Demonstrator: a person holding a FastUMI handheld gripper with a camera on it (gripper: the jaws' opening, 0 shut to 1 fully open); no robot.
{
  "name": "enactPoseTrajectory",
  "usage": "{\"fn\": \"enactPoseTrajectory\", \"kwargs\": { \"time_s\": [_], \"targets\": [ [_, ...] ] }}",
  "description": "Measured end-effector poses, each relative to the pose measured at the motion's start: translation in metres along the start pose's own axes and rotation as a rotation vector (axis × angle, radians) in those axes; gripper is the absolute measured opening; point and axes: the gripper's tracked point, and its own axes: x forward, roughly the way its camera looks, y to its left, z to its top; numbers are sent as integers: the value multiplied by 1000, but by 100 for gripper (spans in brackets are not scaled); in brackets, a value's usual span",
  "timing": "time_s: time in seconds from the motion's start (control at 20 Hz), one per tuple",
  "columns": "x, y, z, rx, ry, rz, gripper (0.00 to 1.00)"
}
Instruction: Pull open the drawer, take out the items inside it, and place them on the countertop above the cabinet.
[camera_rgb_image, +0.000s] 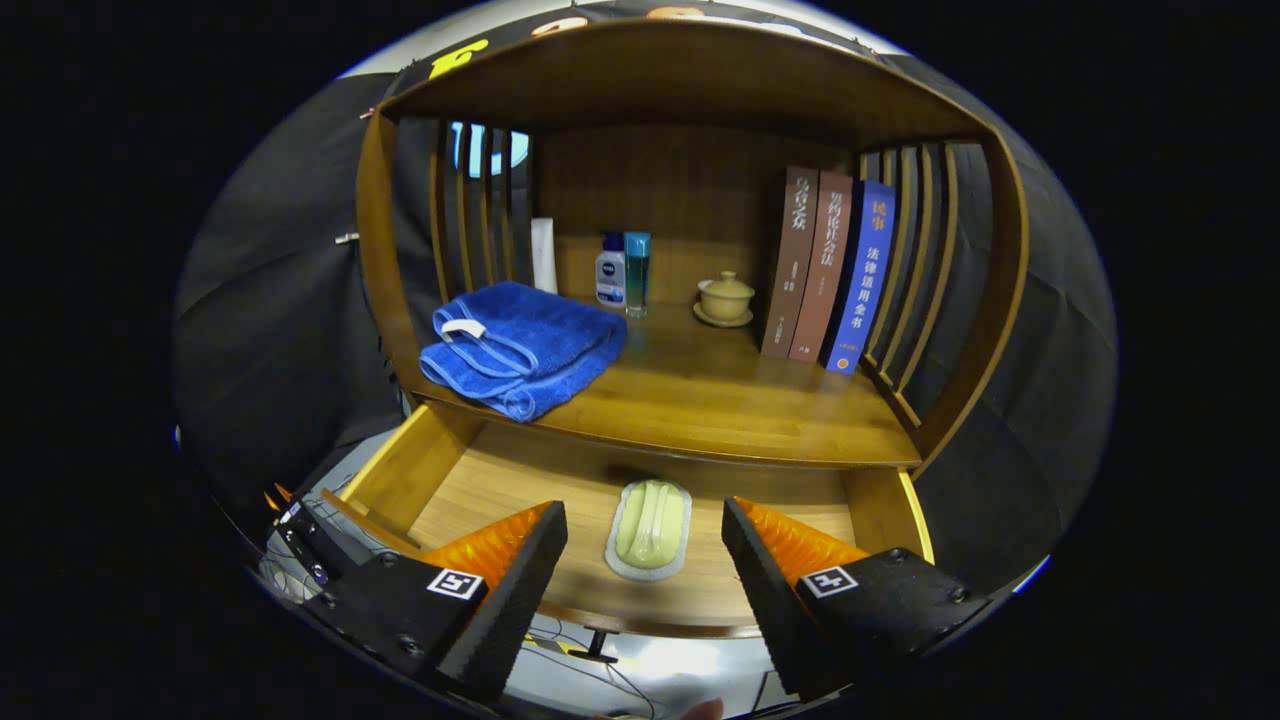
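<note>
Two fingers of the gripper (645, 560) stand spread wide at the near end of the scene, nothing pinched between them; jaws released, pads apart.

Drawer (450, 480) of the wooden cabinet is pulled out toward the gripper. Front edge runs just beneath the fingertips. Left side wall shows pale wood; right wall partly hidden behind the right finger.

Inside, on the drawer floor: one pale green soap-like bar on a grey oval tray (650, 528). It lies lengthwise, near to far, in the gap between the two fingers and slightly beyond the tips. Not touched by either finger.

Countertop (720, 400) sits directly above the drawer, inside an open wooden hutch with slatted sides.
- Left, near edge: folded blue towel (520, 345), white tag on its left fold, one corner slightly overhanging the front lip.
- Far, behind the towel: white cylinder (544, 255) upright against the back panel.
- Far centre: two small bottles (622, 270), touching side by side, one white with a dark cap, one teal.
- Right of the bottles, apart from them: lidded tan cup on a saucer (725, 298).
- Right: three upright books (825, 270), two brown and one blue, leaning against the right slats.

Loose cables (590, 665) trail over the pale floor below the drawer front.
</note>
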Motion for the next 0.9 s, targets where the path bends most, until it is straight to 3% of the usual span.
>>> {"fn": "enactPoseTrajectory", "kwargs": {
  "time_s": [0.9],
  "targets": [
    [69, -21, -45, 61, 300, -55, 99]
  ]
}}
